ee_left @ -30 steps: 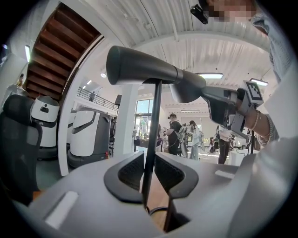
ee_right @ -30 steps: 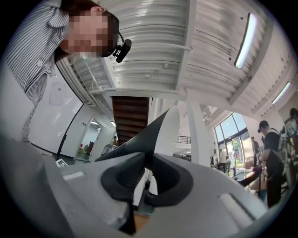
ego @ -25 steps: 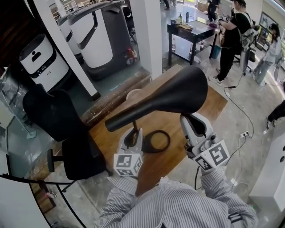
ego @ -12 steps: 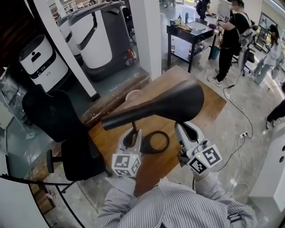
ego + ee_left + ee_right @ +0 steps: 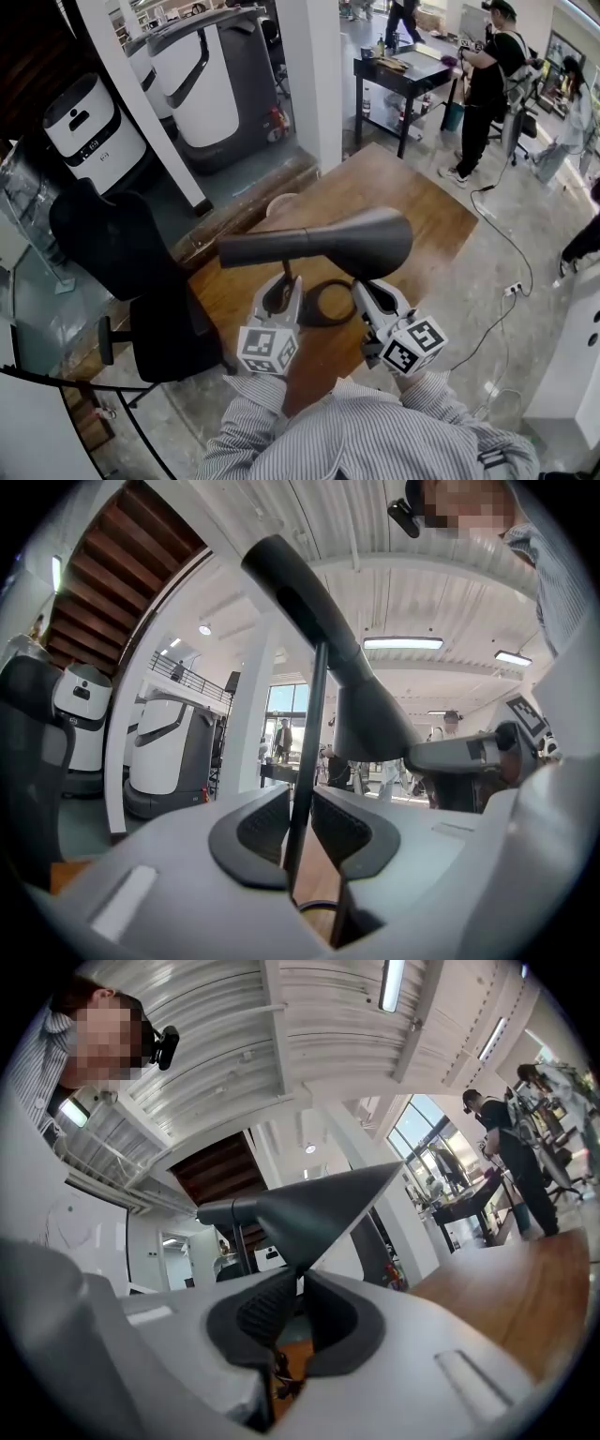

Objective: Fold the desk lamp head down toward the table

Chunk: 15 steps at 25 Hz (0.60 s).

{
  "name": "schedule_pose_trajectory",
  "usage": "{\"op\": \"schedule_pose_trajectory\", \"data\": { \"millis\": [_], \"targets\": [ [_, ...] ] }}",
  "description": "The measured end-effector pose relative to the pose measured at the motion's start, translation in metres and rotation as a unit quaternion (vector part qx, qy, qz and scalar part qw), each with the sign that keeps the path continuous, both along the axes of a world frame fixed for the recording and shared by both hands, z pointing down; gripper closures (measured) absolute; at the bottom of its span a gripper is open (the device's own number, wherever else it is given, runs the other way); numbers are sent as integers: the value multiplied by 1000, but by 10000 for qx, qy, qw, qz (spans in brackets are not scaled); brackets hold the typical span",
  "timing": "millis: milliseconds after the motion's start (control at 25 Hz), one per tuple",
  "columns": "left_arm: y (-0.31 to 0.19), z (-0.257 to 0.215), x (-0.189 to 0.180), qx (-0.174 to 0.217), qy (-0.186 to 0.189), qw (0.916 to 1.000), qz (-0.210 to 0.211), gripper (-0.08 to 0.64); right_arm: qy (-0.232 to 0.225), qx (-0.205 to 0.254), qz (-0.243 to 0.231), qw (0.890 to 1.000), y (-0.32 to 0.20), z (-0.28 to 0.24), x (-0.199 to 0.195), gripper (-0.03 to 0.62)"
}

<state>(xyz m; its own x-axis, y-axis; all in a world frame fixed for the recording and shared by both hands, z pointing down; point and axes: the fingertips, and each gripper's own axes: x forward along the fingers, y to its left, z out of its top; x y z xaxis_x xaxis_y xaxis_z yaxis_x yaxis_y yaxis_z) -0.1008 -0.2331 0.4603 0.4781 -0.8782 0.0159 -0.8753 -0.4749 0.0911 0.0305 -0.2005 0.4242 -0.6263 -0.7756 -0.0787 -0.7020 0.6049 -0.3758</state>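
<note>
Head view — black trumpet-shaped desk lamp head [image 5: 347,246] hangs about level over the wooden table's [image 5: 422,202] near edge | left tool [image 5: 280,292] clamps the thin black stem [image 5: 309,752], steadying it | right tool [image 5: 367,289], jaws just closing, pinches the head's rim to lever it | open air beneath.

No legible text; small print on the white machine [image 5: 89,131] too blurred to read.

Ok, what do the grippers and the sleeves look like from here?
Both the left gripper and right gripper are light grey plastic shells with dark, ribbed pads, each carrying a white cube printed with black square markers. The sleeves are grey-and-white pinstriped shirt fabric.
</note>
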Motion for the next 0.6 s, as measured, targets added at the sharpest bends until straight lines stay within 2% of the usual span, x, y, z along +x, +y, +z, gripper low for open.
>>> {"op": "schedule_pose_trajectory", "data": {
  "millis": [600],
  "targets": [
    [1, -1, -1, 48, 297, 9995, -124, 486, -136, -574, -292, 9978, 9, 33, -38, 575]
  ]
}}
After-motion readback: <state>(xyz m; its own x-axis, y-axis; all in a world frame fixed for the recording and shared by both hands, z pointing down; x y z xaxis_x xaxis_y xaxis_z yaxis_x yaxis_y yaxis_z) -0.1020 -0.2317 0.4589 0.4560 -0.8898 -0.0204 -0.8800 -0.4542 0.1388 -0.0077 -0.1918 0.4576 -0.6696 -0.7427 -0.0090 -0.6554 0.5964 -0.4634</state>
